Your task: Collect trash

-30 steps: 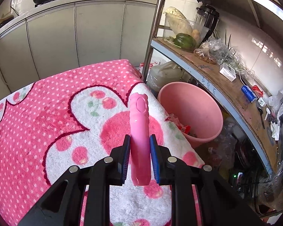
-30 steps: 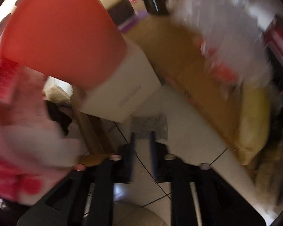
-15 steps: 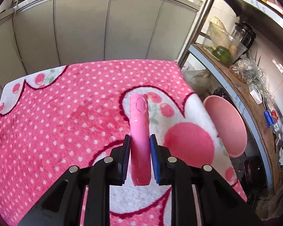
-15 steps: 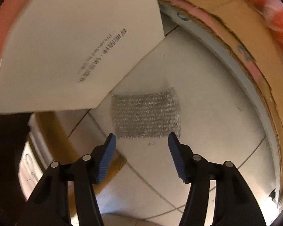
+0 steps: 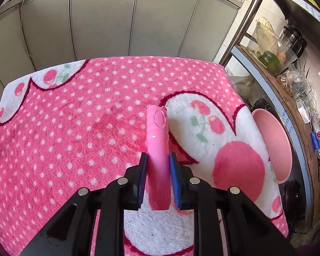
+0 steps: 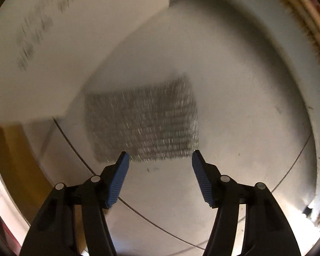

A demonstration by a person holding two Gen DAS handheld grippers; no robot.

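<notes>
Though blurred, white box [image 6: 59,49] print (perhaps Chinese) stays unreadable.

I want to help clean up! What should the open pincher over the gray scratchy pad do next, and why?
Probably ease the right gripper down and forward over the gray mesh pad. Its jaws are spread wide and empty, and the pad lies flat on the tiled floor just beyond the fingertips, not yet between them.

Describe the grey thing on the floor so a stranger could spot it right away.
Look at the pale tiled floor, just ahead of the open right gripper. The grey mesh patch lies flat beside a white box; only it has a woven, glinting texture.
</notes>
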